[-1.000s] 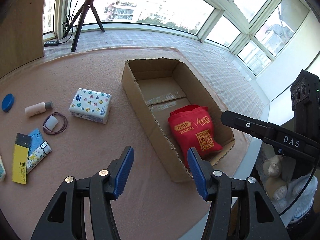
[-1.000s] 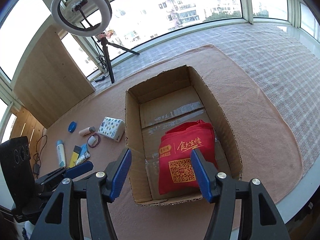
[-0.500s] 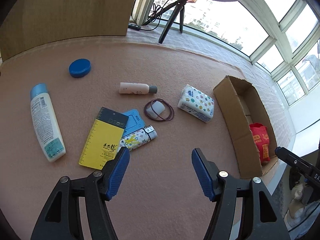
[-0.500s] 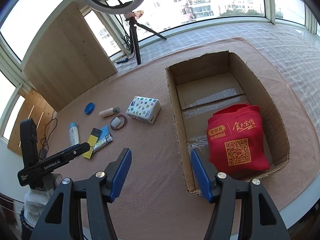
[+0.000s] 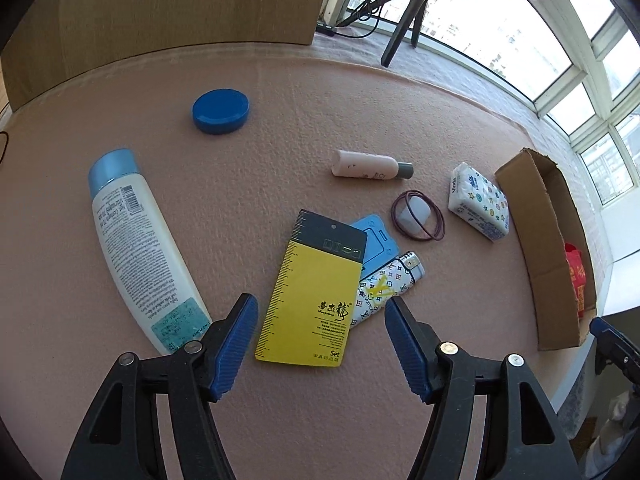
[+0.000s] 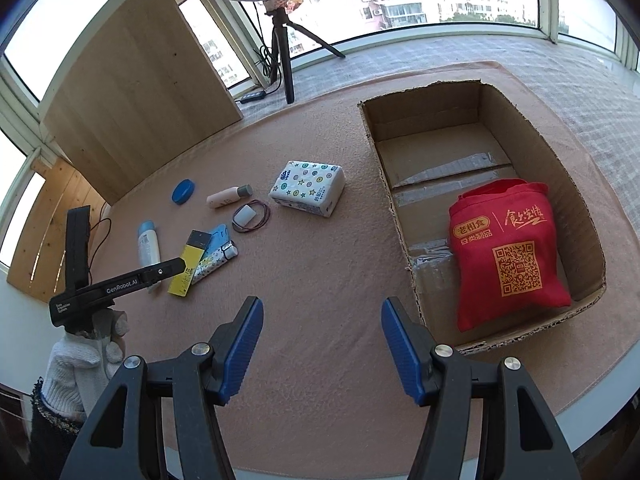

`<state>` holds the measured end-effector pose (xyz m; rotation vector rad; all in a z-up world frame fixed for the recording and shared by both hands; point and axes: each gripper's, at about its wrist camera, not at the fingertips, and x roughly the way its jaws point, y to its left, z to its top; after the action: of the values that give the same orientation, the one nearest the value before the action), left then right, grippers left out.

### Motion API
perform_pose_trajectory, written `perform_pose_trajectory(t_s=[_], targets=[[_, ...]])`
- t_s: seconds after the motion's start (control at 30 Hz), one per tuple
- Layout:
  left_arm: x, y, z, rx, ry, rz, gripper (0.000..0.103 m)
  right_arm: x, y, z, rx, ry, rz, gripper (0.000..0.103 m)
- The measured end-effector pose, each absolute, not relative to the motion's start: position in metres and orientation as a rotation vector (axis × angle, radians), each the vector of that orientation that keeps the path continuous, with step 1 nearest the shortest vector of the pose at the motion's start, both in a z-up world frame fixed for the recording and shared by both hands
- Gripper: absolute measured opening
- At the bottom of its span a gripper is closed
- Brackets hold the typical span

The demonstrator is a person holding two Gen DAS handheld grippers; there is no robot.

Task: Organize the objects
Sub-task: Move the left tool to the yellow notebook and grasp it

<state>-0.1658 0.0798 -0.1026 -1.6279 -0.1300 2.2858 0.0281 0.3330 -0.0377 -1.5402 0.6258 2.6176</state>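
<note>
Left gripper (jaws apart) over yellow card

"GenRobot.AI" on left gripper; "Set" on yellow card.

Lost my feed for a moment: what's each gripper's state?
Left gripper: open, holding nothing.
Right gripper: open, holding nothing.

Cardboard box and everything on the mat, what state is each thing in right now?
Brown cardboard box: open-topped.
Red fabric bag: lying flat inside the box.
White lotion bottle with blue cap: on its side, capped.
Small pink bottle with grey cap: on its side, capped.
Yellow ruler card: flat, overlapping the patterned lighter.
Left hand-held gripper: open, empty.
Right hand-held gripper: open, empty.
</note>
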Motion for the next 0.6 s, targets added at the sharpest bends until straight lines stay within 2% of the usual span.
perform_pose_trajectory(t_s=[0.17,0.6], targets=[[-0.174,0.084,-0.110,-1.639,-0.104,2.234,0.076,0.029,0.328,-0.040,-1.544,0.636,2.597,0.058],[-0.176,0.101,-0.121,-1.651,0.033,2.159,0.077,0.030,0.322,-0.049,-1.551,0.685,2.553,0.058]])
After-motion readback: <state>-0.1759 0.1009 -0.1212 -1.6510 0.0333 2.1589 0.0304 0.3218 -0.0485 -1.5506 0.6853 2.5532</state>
